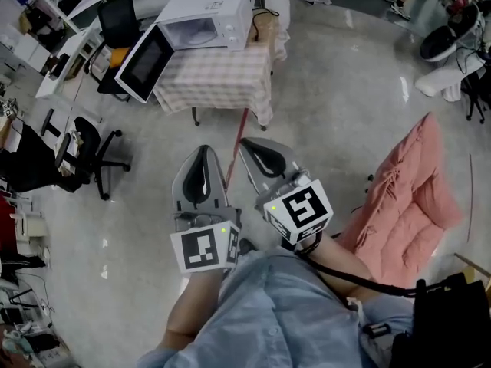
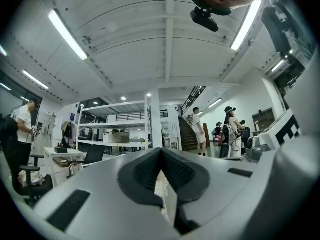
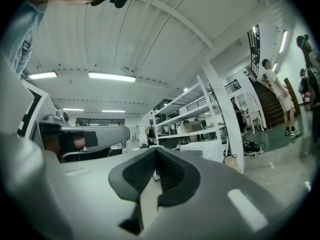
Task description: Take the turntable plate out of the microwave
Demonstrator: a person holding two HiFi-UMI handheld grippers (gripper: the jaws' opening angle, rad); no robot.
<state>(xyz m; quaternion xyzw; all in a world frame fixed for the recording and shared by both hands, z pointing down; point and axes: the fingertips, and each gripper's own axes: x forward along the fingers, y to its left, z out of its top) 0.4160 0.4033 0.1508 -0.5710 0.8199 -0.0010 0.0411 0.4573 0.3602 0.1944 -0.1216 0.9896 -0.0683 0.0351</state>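
In the head view, the left gripper (image 1: 204, 153) and right gripper (image 1: 249, 146) are held side by side over the floor, near each other but apart, both pointing level toward the worktop (image 1: 222, 83) well ahead of them. The microwave (image 1: 207, 18) stands on that worktop, ahead and slightly left of the left gripper, with its door (image 1: 144, 64) swung open. The plate cannot be made out inside the cavity from here. A pink cushion (image 1: 406, 205) lies to the right of the right gripper. In the left gripper view, the left gripper (image 2: 161, 151) has its jaws closed together, pads meeting with nothing between them, and shelves (image 2: 115, 129) stand far ahead. In the right gripper view, the right gripper (image 3: 156, 151) is likewise fully closed and empty, with the left gripper (image 3: 85, 134) showing just to its left.
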